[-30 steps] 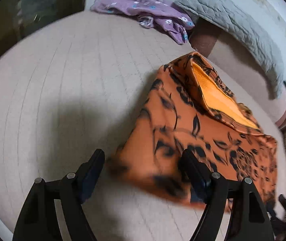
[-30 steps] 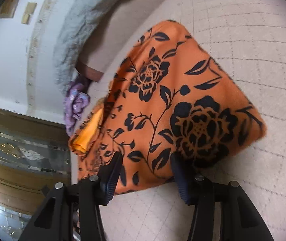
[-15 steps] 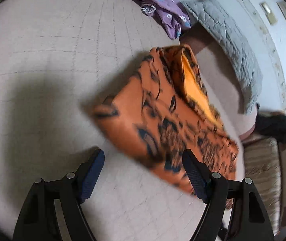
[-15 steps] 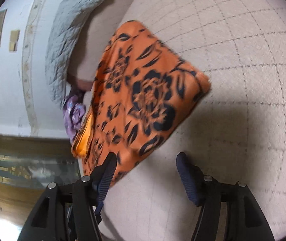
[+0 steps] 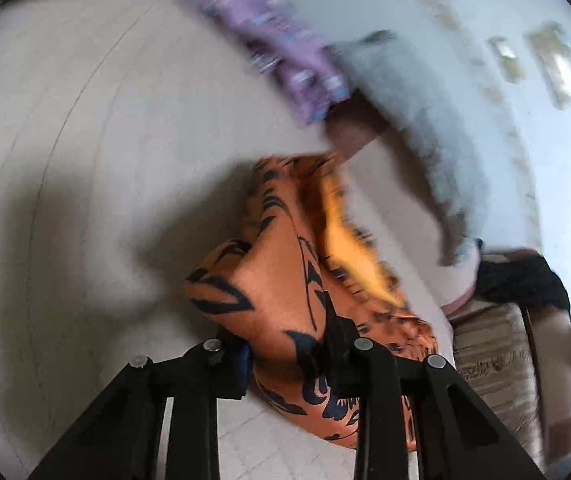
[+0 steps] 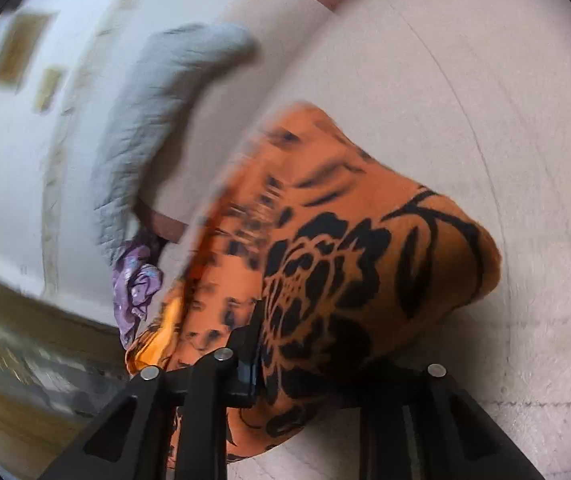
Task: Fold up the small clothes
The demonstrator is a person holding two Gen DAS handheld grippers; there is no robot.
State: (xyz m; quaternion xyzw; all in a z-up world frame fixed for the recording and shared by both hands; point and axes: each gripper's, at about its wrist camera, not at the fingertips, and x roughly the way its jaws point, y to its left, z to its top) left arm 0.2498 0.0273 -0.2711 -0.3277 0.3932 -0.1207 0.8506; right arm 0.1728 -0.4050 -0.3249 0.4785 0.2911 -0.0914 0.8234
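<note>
The left gripper (image 5: 289, 354) and right gripper (image 6: 305, 364) had just closed, each clamping a near edge of the orange floral garment (image 5: 285, 280) on the beige quilted bed (image 5: 65, 160). A purple garment (image 5: 285, 56) and grey blanket (image 5: 425, 128) lay beyond at one o'clock. The orange garment's long axis ran toward one o'clock in the left view.

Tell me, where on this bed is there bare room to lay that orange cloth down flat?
The widest bare stretch of the pale quilted cover runs left of the orange flowered cloth and below the purple garment. There is also bare cover right of the cloth in the right wrist view. The far edge is crowded: purple garment and grey quilted pad.
</note>
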